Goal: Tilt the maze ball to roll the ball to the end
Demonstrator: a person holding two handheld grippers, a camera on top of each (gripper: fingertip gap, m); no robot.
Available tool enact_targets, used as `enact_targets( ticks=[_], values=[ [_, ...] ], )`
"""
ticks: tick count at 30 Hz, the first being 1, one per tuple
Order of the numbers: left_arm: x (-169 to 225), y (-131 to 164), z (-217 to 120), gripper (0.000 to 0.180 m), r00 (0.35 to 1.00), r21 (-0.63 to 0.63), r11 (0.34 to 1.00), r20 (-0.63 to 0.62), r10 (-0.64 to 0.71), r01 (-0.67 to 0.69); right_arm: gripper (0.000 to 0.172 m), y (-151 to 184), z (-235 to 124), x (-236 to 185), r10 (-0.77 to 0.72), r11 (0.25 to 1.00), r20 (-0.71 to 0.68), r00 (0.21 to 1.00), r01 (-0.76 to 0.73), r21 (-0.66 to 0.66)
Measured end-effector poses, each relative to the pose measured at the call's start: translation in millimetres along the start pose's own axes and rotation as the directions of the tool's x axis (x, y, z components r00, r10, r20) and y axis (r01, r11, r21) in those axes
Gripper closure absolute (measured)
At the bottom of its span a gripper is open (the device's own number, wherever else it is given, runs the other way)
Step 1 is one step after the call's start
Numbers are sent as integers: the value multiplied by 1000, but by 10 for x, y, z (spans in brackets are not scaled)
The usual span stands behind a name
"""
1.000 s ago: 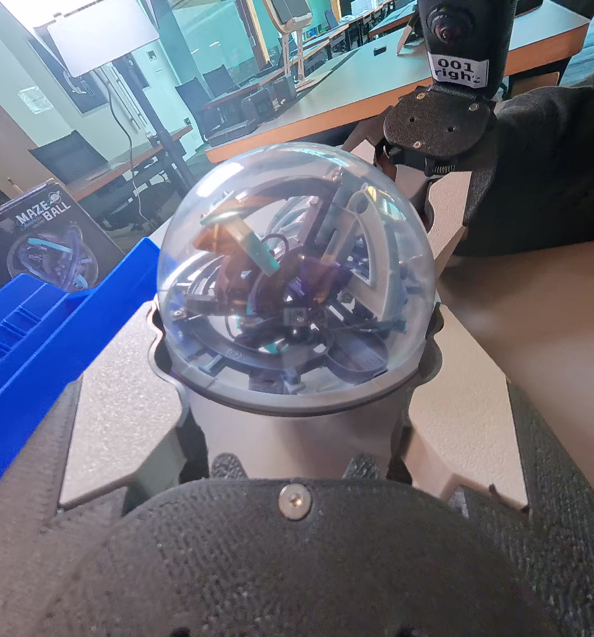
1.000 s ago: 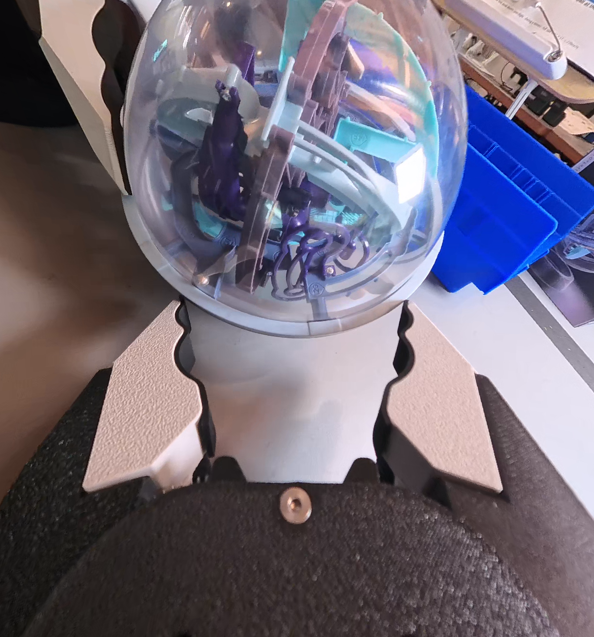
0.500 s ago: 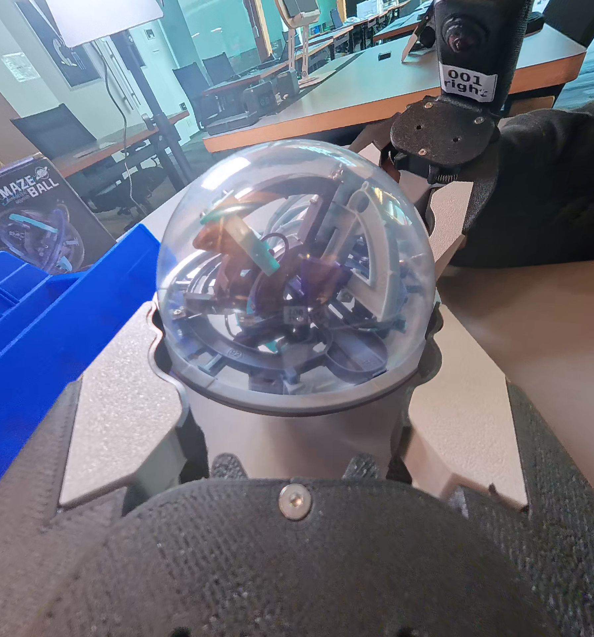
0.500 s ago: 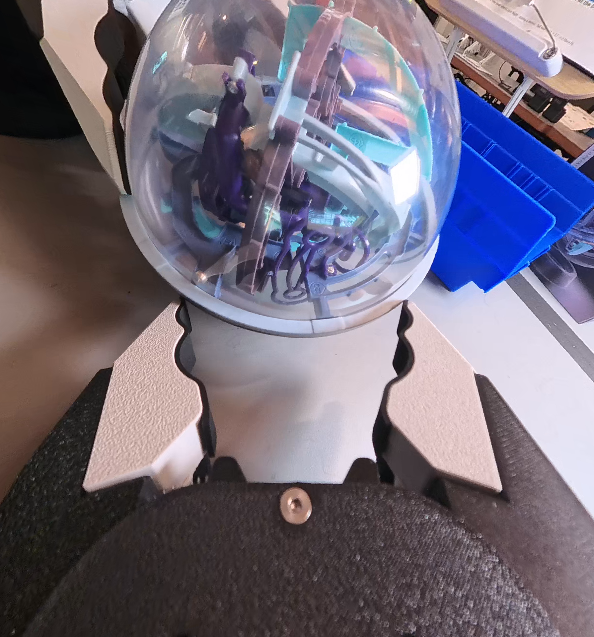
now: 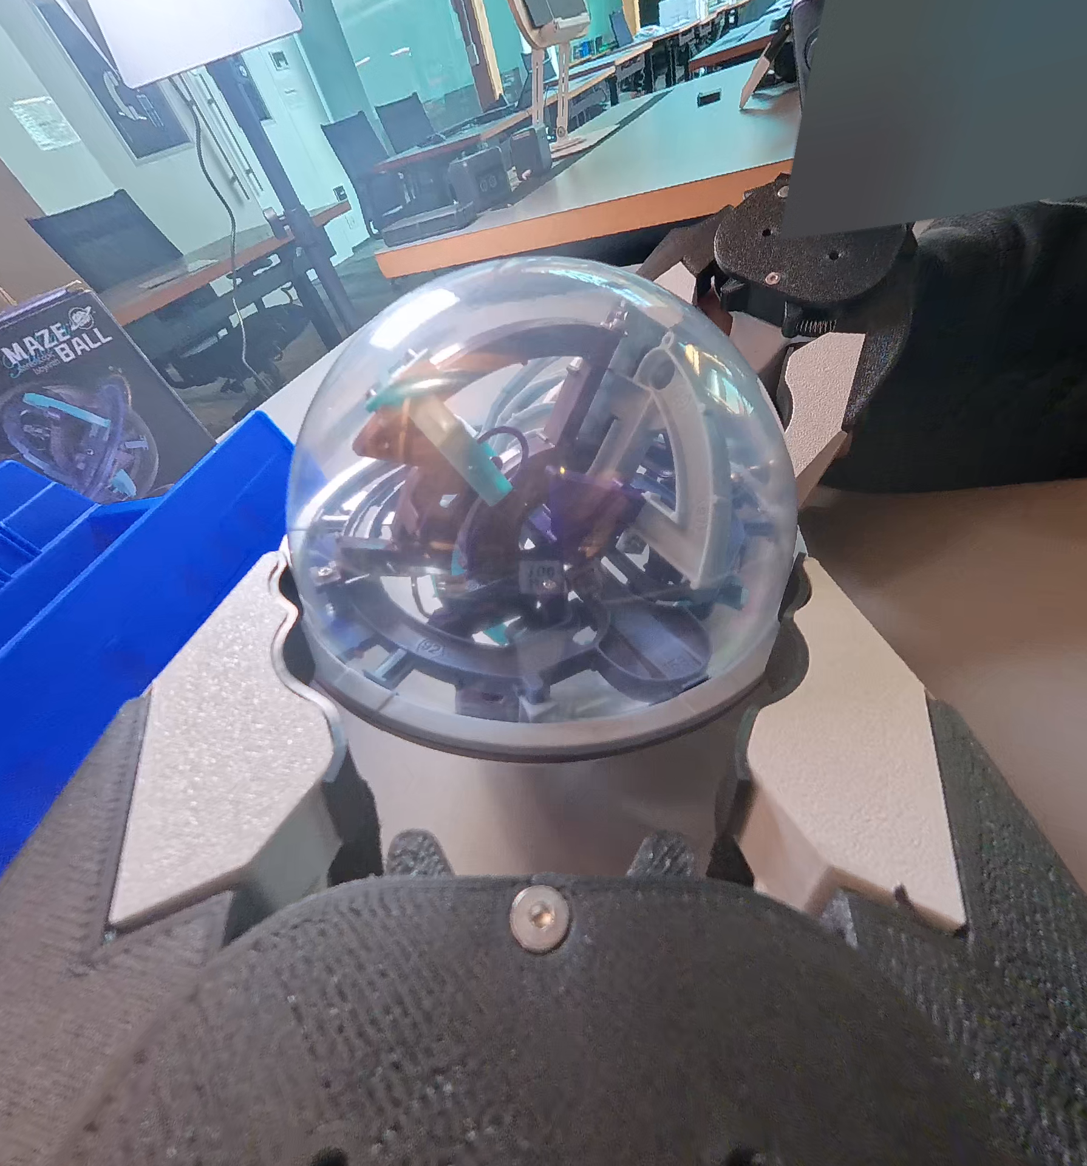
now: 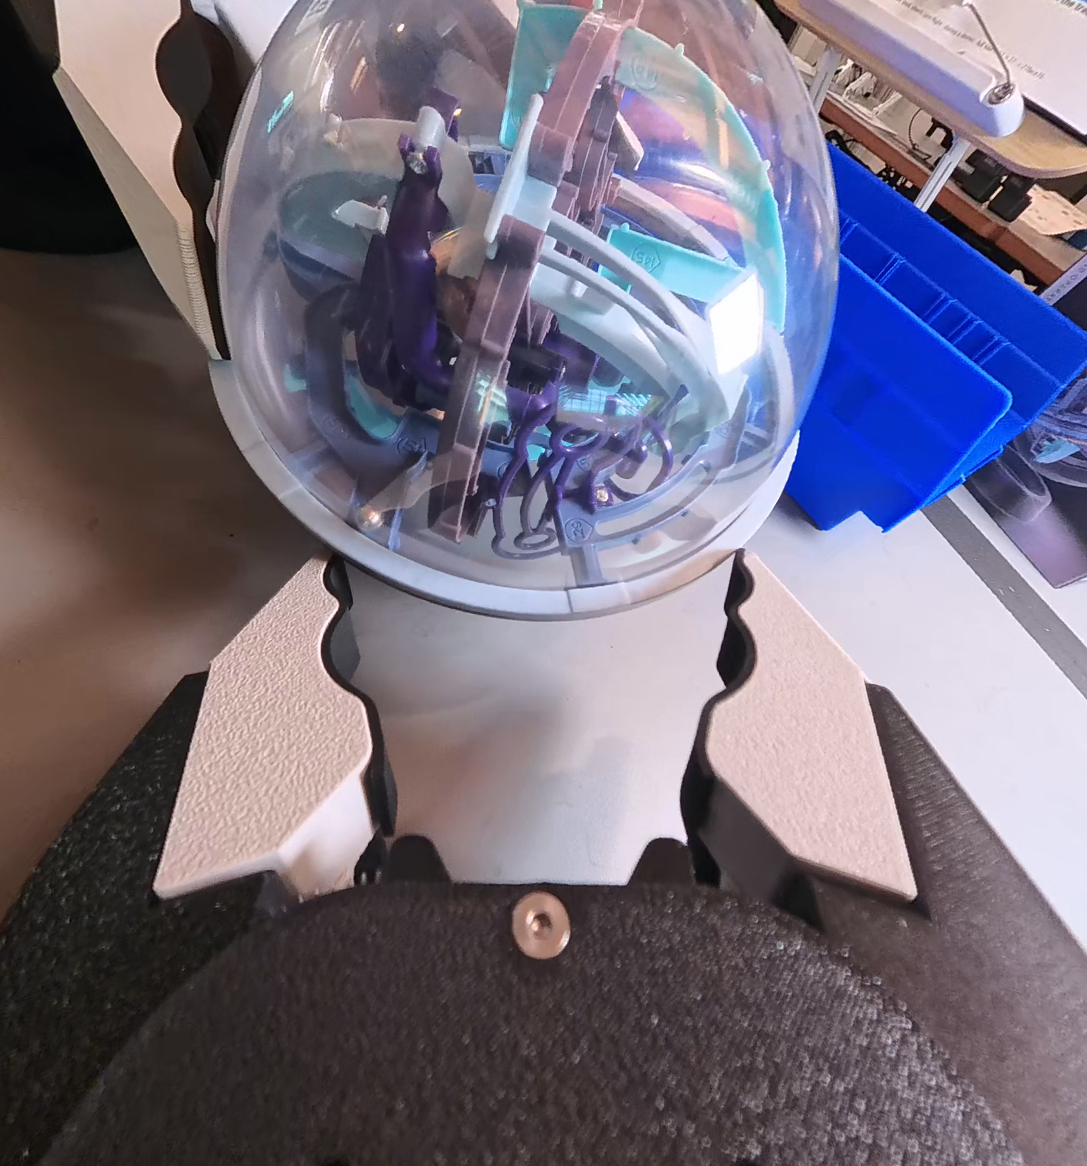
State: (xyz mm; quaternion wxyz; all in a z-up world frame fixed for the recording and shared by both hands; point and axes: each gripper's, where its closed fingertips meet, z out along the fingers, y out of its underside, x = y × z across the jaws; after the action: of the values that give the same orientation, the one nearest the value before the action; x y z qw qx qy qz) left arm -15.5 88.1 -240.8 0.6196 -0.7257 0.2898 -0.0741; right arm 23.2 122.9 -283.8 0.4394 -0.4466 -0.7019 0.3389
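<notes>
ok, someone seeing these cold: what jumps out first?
The clear maze ball, packed with purple, teal and grey tracks, fills the centre of both views and sits between the left gripper's grey fingers. The right gripper meets it from the opposite side, fingertips at the ball's pale rim. After that, the bright blue bin beside the ball on the table.

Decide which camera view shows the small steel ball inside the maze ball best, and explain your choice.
The right wrist view: the steel ball shows as a bright bead low on the left inside the maze ball, just above the grey rim. In the left wrist view the maze ball is clear, but dark tracks crowd it and no ball can be told.
</notes>
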Motion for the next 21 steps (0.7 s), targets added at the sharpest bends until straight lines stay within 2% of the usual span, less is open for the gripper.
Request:
enact_targets(
  ticks=[21],
  values=[
    [8, 1, -5, 34, 1000, 11, 1000, 4, 15, -15, 57, -2, -3, -6, -17, 1000, -6, 1000, 17, 2]
  ],
)
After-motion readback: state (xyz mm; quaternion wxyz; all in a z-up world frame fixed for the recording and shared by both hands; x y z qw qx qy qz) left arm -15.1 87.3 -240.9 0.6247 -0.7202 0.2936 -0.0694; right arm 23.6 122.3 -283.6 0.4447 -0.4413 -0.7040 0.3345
